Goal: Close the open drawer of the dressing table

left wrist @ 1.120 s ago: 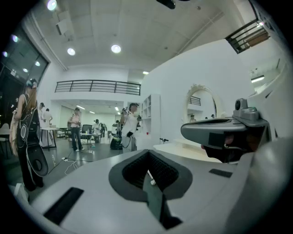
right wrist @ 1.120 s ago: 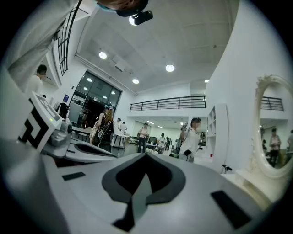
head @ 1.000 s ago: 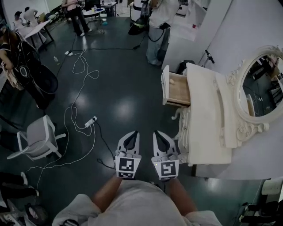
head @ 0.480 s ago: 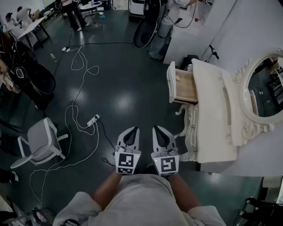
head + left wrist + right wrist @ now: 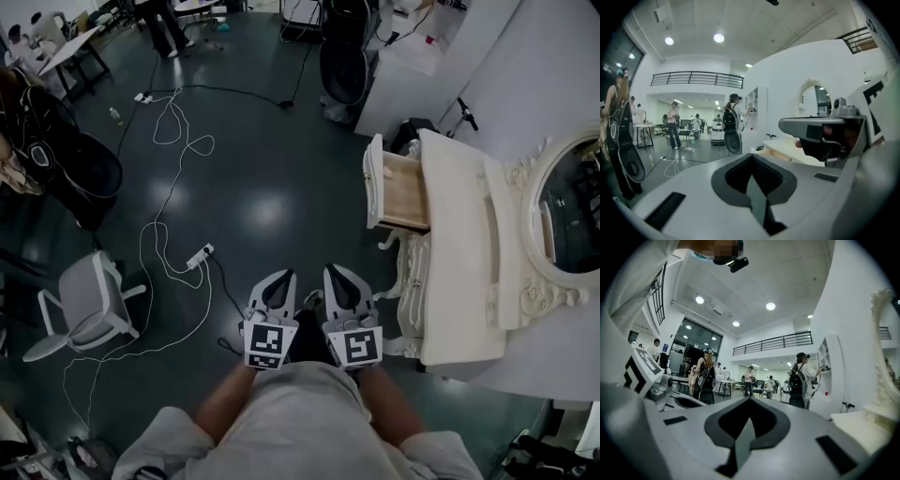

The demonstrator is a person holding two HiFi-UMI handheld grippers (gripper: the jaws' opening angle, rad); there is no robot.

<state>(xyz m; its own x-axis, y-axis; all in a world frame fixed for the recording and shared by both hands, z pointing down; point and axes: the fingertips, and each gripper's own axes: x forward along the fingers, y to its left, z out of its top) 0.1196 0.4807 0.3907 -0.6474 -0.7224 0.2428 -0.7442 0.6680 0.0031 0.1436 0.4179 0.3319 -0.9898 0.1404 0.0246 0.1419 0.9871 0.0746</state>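
In the head view the cream dressing table (image 5: 459,253) stands at the right, with an oval mirror (image 5: 567,220) behind it. Its far drawer (image 5: 398,192) is pulled out to the left, and the pale wood inside shows. My left gripper (image 5: 278,278) and right gripper (image 5: 336,275) are side by side at bottom centre. Both are shut and empty, and they are well short of the drawer. In the left gripper view the jaws (image 5: 751,157) meet, with the table top (image 5: 787,149) ahead to the right. The jaws (image 5: 749,401) in the right gripper view meet too.
A grey office chair (image 5: 80,300) stands at the left. A power strip (image 5: 194,256) and white cables lie on the dark floor. A black chair (image 5: 342,66) and a white cabinet (image 5: 417,66) stand beyond the drawer. People stand at the far left and top.
The dressing table and its open drawer have slid right and slightly down in the head view as I moved forward. Both grippers stay shut and side by side.
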